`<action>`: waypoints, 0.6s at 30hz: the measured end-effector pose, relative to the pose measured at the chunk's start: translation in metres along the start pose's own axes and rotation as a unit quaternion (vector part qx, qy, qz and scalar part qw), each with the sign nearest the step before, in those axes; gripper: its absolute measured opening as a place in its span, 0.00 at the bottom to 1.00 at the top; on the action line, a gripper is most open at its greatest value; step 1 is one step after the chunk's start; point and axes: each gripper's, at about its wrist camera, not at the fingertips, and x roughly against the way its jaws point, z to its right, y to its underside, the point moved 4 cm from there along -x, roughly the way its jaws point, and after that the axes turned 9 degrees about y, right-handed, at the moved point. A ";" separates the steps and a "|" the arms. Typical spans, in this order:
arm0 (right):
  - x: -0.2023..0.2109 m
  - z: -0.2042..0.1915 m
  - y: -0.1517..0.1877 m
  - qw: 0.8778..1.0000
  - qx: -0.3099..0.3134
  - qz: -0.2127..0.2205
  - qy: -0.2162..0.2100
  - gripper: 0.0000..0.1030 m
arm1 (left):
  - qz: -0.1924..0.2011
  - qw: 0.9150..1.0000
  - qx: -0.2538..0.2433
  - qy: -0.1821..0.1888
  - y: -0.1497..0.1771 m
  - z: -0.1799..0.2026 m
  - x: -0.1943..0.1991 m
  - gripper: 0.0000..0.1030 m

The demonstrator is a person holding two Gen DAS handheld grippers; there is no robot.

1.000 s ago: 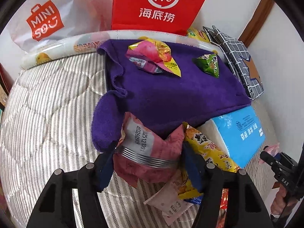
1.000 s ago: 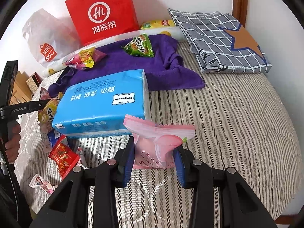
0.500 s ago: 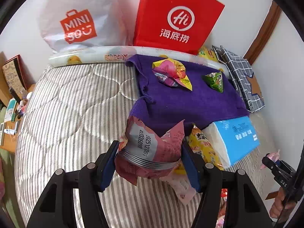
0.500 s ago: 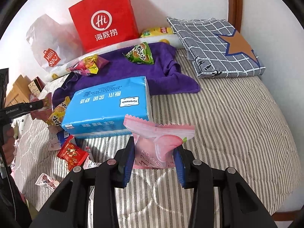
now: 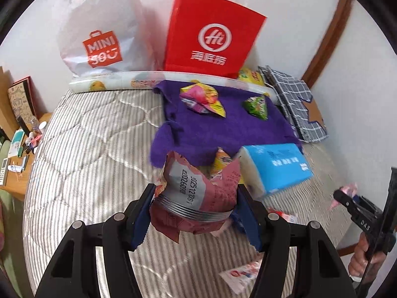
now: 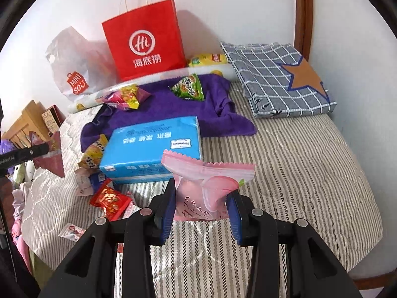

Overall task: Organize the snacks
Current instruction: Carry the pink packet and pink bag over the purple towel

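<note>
Claws [image 5: 194,206] above striped mattress [image 5: 94,149], seemingly

A grey-and-white striped mattress [image 6: 297,154] carries a solid purple towel [image 6: 173,109]. Just in front of the towel lies a bright blue tissue pack [image 6: 153,146]; behind it stands a red bag [image 6: 144,47] with white lettering; right of it, a grey checked cloth [image 6: 273,74] bears a tan star.

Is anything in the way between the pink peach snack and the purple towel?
Yes. The blue tissue pack lies between the pink peach snack, held in the right gripper, and the purple towel.
</note>
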 end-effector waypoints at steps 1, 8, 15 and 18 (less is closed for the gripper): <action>0.003 0.000 -0.001 1.000 0.001 0.004 -0.002 0.37 | 0.000 1.000 -0.004 0.003 0.002 0.006 0.000 0.60; 0.017 -0.003 -0.012 0.999 0.016 0.028 -0.007 0.37 | -0.017 0.999 -0.022 0.043 0.010 0.051 -0.010 0.60; 0.021 -0.006 -0.029 0.999 0.025 0.044 -0.021 0.37 | -0.022 0.997 -0.042 0.063 0.001 0.089 -0.021 0.60; 0.022 -0.007 -0.037 0.998 0.025 0.050 -0.025 0.37 | -0.024 0.996 -0.046 0.075 -0.007 0.101 -0.026 0.60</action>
